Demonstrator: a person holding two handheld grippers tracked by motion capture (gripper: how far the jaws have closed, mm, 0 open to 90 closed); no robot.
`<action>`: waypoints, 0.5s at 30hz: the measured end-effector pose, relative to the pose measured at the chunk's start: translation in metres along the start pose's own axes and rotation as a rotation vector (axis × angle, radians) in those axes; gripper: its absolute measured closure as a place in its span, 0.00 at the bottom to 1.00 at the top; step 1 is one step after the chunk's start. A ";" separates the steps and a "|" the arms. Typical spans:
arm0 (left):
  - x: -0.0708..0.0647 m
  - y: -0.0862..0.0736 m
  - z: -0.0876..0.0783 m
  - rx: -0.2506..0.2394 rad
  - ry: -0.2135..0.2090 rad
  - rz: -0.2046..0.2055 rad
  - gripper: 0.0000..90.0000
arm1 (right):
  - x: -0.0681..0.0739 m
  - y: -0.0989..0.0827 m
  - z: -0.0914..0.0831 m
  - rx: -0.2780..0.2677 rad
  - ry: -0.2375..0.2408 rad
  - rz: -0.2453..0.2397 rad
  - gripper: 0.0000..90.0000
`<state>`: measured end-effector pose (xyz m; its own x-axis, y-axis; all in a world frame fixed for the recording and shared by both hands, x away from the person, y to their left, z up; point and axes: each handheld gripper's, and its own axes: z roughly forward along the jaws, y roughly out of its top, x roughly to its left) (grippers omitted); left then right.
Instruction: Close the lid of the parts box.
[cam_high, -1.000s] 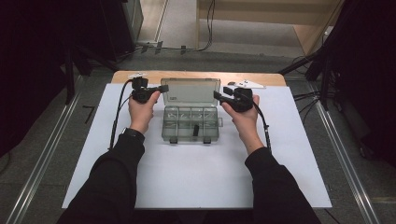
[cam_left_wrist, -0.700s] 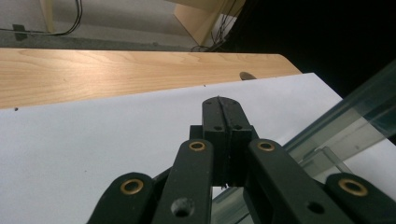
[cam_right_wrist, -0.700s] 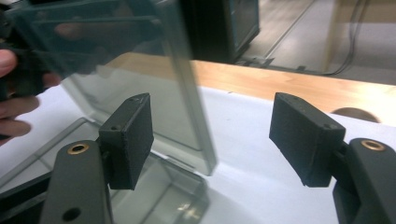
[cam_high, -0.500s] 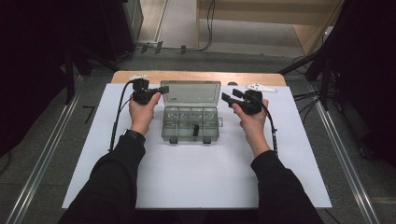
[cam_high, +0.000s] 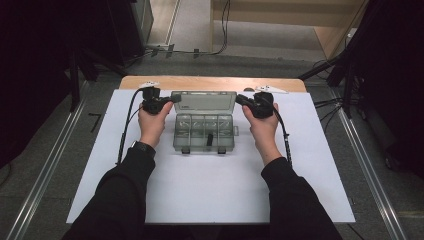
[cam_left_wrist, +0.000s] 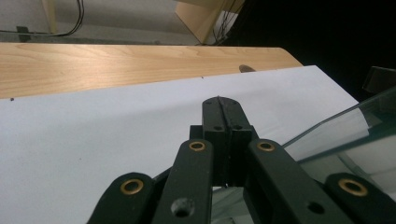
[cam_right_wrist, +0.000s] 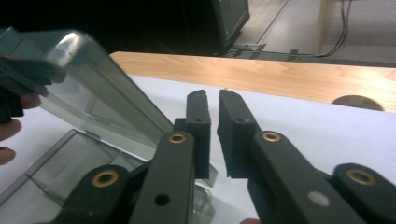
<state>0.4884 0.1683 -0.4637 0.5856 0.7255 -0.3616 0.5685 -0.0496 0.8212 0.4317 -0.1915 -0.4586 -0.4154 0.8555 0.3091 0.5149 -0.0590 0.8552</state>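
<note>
A clear grey compartment box (cam_high: 205, 134) lies on the white sheet with its lid (cam_high: 204, 101) raised at the back. A small black piece (cam_high: 210, 139) sits in one front compartment. My left gripper (cam_high: 175, 99) is shut at the lid's left corner, and its jaws (cam_left_wrist: 225, 105) meet with nothing between them, the lid (cam_left_wrist: 336, 135) just beside them. My right gripper (cam_high: 240, 99) is at the lid's right corner. Its jaws (cam_right_wrist: 212, 95) have just been closing and stand a narrow slit apart with nothing between them, the lid (cam_right_wrist: 93, 88) to their left.
The white sheet (cam_high: 210, 190) covers a wooden table (cam_high: 210, 82), whose bare strip shows behind the box. Cables trail from both grippers along the forearms. Metal rails run along the floor on both sides, and dark equipment stands at the back left.
The right gripper's jaws have drawn together from a wider spread. Both hands stay at the lid's corners, and the box has not shifted.
</note>
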 end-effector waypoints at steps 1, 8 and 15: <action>0.000 -0.001 0.000 -0.002 -0.006 0.002 1.00 | 0.001 0.000 0.001 0.000 0.004 -0.001 0.92; -0.002 -0.007 -0.003 0.001 -0.010 0.017 1.00 | 0.006 -0.004 0.004 0.015 0.014 -0.025 0.97; -0.001 -0.014 -0.007 -0.020 -0.035 0.007 1.00 | 0.010 -0.010 0.001 0.009 0.025 -0.044 0.98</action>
<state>0.4754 0.1732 -0.4716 0.6098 0.7007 -0.3703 0.5525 -0.0409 0.8325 0.4233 -0.1818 -0.4647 -0.4559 0.8442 0.2820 0.5026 -0.0173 0.8643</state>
